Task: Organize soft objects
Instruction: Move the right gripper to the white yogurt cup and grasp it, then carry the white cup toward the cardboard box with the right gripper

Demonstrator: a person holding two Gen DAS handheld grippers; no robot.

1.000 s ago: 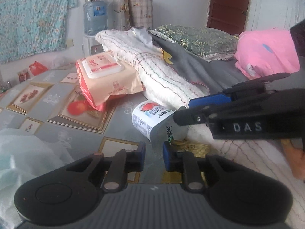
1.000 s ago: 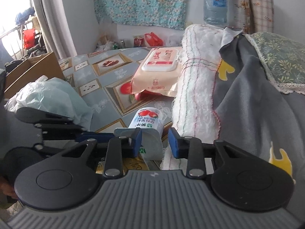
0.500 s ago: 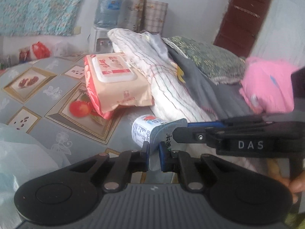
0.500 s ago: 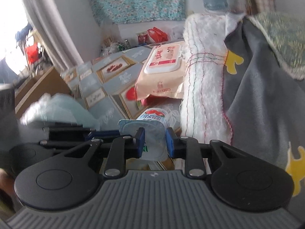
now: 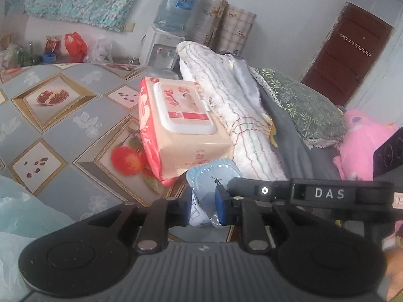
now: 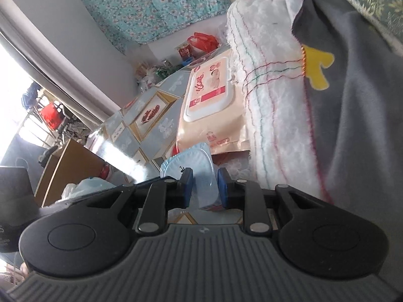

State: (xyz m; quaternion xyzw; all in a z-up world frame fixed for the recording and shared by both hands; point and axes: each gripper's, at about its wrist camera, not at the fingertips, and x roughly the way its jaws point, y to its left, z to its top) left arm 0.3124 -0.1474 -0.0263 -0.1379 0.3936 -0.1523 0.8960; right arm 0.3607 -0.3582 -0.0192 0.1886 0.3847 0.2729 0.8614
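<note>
A small sealed cup [image 5: 211, 176] with a pale blue foil lid hangs just above the patterned bedspread [image 5: 63, 125], in front of a wet-wipes pack [image 5: 183, 125]. My left gripper [image 5: 204, 209] has the cup between its blue pads, which touch it while the jaws are opening. My right gripper [image 5: 228, 187] reaches in from the right onto the same cup. In the right wrist view the right gripper [image 6: 205, 191] is shut on the cup [image 6: 191, 161], lid facing the camera. One of the left gripper's fingers [image 6: 161, 182] comes in from the left.
Behind the wipes pack [image 6: 211, 95] lie a rolled white blanket [image 5: 236, 115], a grey blanket [image 6: 352, 100], a green pillow [image 5: 302, 105] and a pink plush toy [image 5: 360, 146]. A pale plastic bag [image 5: 15, 214] sits at the near left. A cardboard box [image 6: 68, 168] stands beside the bed.
Both grippers closed in on the cup and rolled with it, so its foil lid now faces the cameras. The cup came up off the bedspread, closer to the wipes pack.
</note>
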